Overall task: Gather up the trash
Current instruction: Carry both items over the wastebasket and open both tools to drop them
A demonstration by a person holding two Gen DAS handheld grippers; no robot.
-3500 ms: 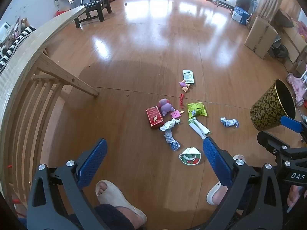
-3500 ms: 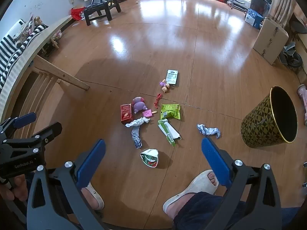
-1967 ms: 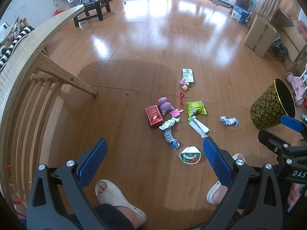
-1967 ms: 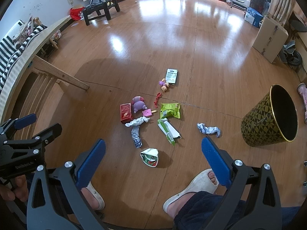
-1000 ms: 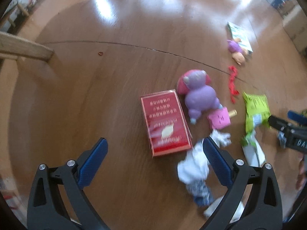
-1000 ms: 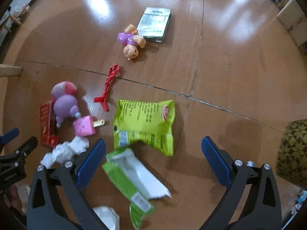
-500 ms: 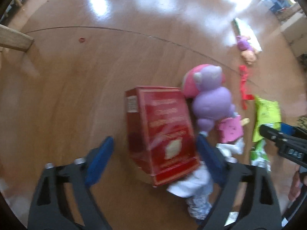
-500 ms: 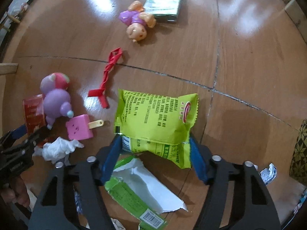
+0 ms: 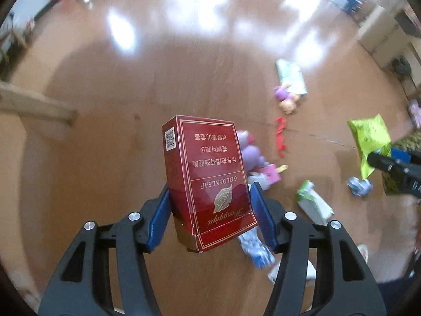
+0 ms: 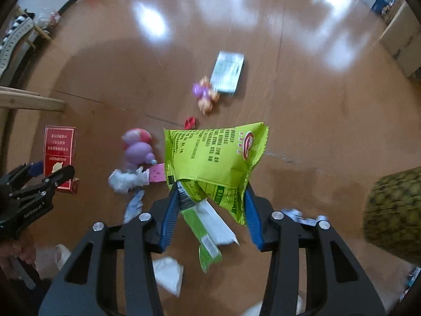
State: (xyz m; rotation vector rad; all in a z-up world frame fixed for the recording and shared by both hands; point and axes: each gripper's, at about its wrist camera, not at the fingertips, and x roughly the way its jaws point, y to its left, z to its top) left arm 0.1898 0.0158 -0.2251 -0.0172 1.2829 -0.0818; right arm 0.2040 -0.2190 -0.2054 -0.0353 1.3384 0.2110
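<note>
Above the wooden floor (image 9: 110, 121), a red cigarette pack (image 9: 210, 181) is clamped by the left gripper (image 9: 209, 217), a green snack bag (image 10: 213, 160) by the right gripper (image 10: 210, 210); a purple plush toy (image 10: 136, 147), crumpled tissue (image 10: 126, 180) and patterned bin (image 10: 394, 208) are seen below.

Between the fingers of the left gripper (image 9: 209, 217), a cigarette box (image 9: 208, 181), lifted above the floor (image 9: 105, 105); between those of the right gripper (image 10: 210, 214), a snack bag (image 10: 213, 160), likewise aloft. Below on the floor, left to right: plush toy (image 10: 136, 147), crumpled tissue (image 10: 126, 180), torn wrapper (image 10: 208, 226). Farther off, a small doll (image 10: 204, 96) touching a flat packet (image 10: 227, 72); far right, the bin (image 10: 394, 210).
</note>
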